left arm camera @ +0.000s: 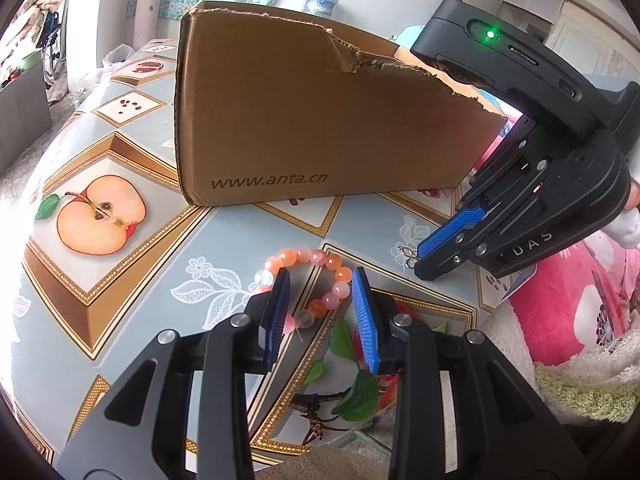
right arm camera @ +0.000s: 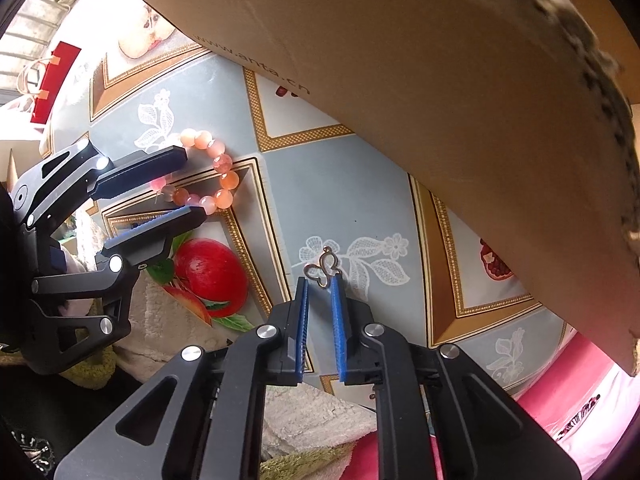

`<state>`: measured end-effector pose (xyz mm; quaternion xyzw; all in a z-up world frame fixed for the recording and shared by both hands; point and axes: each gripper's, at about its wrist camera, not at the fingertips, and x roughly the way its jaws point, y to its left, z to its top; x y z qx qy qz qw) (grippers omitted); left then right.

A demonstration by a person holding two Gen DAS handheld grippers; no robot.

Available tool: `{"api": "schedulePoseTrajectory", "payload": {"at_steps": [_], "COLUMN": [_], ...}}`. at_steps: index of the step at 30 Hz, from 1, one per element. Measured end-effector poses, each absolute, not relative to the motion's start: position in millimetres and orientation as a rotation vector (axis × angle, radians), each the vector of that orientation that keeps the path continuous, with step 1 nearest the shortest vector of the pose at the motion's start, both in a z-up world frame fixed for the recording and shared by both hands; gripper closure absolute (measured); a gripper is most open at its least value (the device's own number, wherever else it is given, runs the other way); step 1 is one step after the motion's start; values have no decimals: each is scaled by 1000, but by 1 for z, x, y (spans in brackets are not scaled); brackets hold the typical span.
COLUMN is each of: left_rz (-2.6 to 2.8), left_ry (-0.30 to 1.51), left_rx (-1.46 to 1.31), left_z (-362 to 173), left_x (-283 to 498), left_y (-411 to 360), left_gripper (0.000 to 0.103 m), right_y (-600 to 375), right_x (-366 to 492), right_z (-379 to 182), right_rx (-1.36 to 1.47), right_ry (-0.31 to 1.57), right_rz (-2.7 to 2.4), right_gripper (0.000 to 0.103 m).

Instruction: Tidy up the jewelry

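Note:
A bracelet [left arm camera: 320, 258] of orange and pink beads lies on the fruit-patterned tablecloth [left arm camera: 120, 320]. My left gripper [left arm camera: 320, 276] is open over it. One finger crosses the ring's left side, and the ring's right side lies between the blue pads. The right wrist view shows the bracelet [right arm camera: 224, 176] and the left gripper [right arm camera: 195, 185] the same way. A small metal butterfly charm [right arm camera: 325, 266] lies at the tips of my right gripper [right arm camera: 320, 280], which points down. Its pads stand a little apart, with the charm's lower end between them. The left wrist view shows the right gripper [left arm camera: 418, 258] with the charm [left arm camera: 405, 254] poking out at its tip.
A torn brown cardboard box [left arm camera: 320, 120] stands just behind both gripper tips and looms over the right gripper [right arm camera: 440, 80]. A pink flowered cloth [left arm camera: 580, 300] and a fuzzy beige towel [right arm camera: 312, 408] lie at the table's near edge. A red bag [right arm camera: 52, 80] hangs far left.

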<state>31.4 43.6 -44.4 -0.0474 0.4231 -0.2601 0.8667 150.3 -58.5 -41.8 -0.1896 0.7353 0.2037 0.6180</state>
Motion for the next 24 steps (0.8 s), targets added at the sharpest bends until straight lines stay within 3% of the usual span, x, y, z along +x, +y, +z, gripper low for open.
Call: {"api": "schedulePoseTrajectory", "payload": {"at_steps": [13,24], "left_rz": [-545,-546], "left_ry": [886,886], "left_rx": [-106,-105], "left_z": [-46,-46], "left_x": [32,32], "left_y": [45,46], "left_gripper": [73,73], "right_y": [-47,-48], "right_x": [146,145], "right_z": [-33,-36], "right_rx": [-516,-515], "right_ry": [1636,1632], "right_rz": [464,484], "right_gripper": [84,87]}}
